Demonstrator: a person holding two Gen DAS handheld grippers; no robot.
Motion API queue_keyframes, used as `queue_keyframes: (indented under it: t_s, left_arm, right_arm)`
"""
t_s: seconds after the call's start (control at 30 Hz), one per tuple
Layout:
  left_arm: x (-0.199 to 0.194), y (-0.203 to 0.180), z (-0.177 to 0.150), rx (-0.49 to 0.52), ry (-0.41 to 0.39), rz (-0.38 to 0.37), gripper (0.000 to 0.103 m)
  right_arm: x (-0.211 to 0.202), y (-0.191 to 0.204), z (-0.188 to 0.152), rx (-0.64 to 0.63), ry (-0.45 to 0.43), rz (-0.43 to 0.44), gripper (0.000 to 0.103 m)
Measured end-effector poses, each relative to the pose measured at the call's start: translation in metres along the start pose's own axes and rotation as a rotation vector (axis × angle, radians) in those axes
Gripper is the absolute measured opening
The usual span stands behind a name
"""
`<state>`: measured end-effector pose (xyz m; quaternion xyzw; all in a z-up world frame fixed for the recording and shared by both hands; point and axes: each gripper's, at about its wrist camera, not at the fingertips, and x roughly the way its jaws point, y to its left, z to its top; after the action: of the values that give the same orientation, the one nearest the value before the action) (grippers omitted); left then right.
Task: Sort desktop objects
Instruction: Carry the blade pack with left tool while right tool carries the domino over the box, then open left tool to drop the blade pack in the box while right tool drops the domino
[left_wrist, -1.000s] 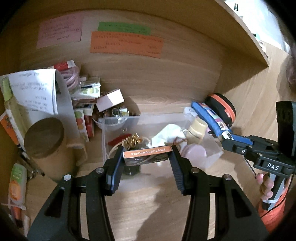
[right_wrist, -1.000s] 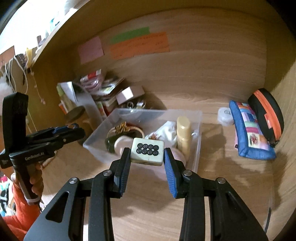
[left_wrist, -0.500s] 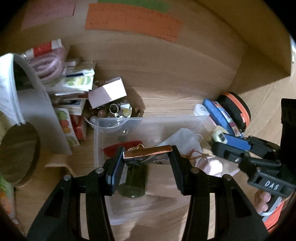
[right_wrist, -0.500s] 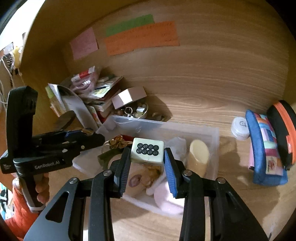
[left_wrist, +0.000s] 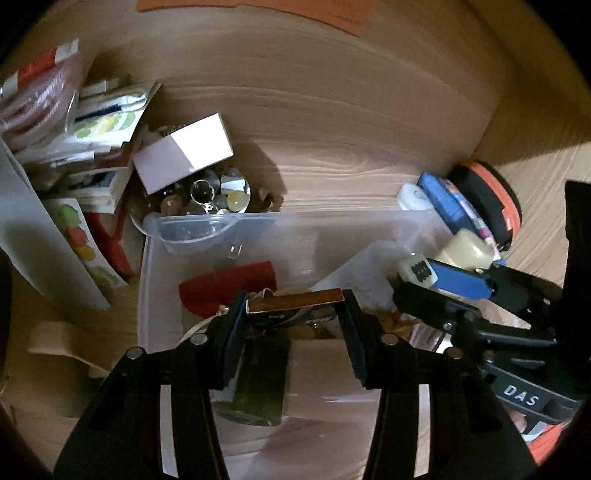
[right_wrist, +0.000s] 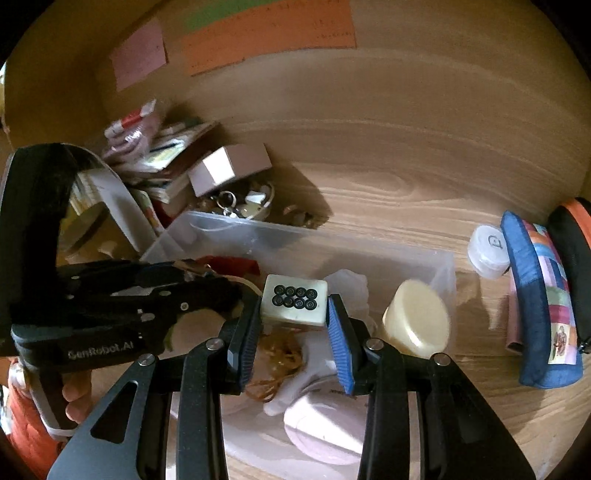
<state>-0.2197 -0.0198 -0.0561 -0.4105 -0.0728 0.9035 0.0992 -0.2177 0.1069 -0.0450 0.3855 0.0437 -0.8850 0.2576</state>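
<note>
My left gripper is shut on a small orange and black blade box, held over the clear plastic bin. My right gripper is shut on a cream mahjong tile with black dots, held over the same bin; the tile also shows in the left wrist view. In the bin lie a dark green bottle, a red item, a cream bottle, white cloth, a pink round case and gold chain.
Behind the bin stand a white box over a bowl of trinkets, and stacked packets at the left. Right of the bin are a white round jar, a blue patchwork pouch and a black-orange case. Wooden walls enclose the desk.
Both grippers have moved forward and down over the bin, still holding the blade box and the tile. The bin's contents now fill more of each view.
</note>
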Motion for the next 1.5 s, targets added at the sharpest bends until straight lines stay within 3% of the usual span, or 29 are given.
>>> queue_keyframes:
  t_s: [0.2,0.43,0.57,0.73,0.87,1.1,1.2,1.3,1.4,1.5]
  left_arm:
    - [0.006,-0.003,-0.002,0.037,-0.006,0.054,0.048]
    - [0.007,-0.006,-0.004,0.067,-0.004,0.08,0.048]
    - [0.004,-0.002,-0.004,0.049,-0.013,0.081,0.052]
    - [0.002,-0.001,-0.007,0.044,-0.024,0.099,0.054]
    - [-0.004,-0.003,-0.01,0.054,-0.053,0.134,0.072]
    - [-0.017,0.0,-0.008,0.04,-0.081,0.134,0.078]
    - [-0.023,0.001,-0.009,0.031,-0.087,0.159,0.089]
    - [-0.03,-0.004,-0.012,0.046,-0.099,0.181,0.091]
    - [-0.04,-0.011,-0.017,0.069,-0.114,0.205,0.094]
    - [-0.051,-0.016,-0.021,0.075,-0.131,0.23,0.098]
  right_arm:
    - [0.013,0.0,-0.003,-0.005,0.026,-0.014,0.033]
    - [0.018,0.008,-0.007,-0.06,0.015,-0.093,0.034]
    - [0.018,0.005,-0.007,-0.047,0.028,-0.077,0.047]
    - [0.014,0.001,-0.007,-0.025,0.028,-0.029,0.053]
    - [0.007,-0.002,-0.007,-0.011,0.015,-0.006,0.056]
    - [-0.022,0.004,0.0,-0.036,-0.067,-0.037,0.069]
    - [-0.036,0.008,0.002,-0.041,-0.091,0.007,0.075]
    - [-0.054,0.014,0.003,-0.05,-0.122,0.025,0.077]
    - [-0.069,0.02,0.001,-0.065,-0.144,-0.002,0.085]
    - [-0.083,0.025,-0.004,-0.079,-0.165,-0.04,0.085]
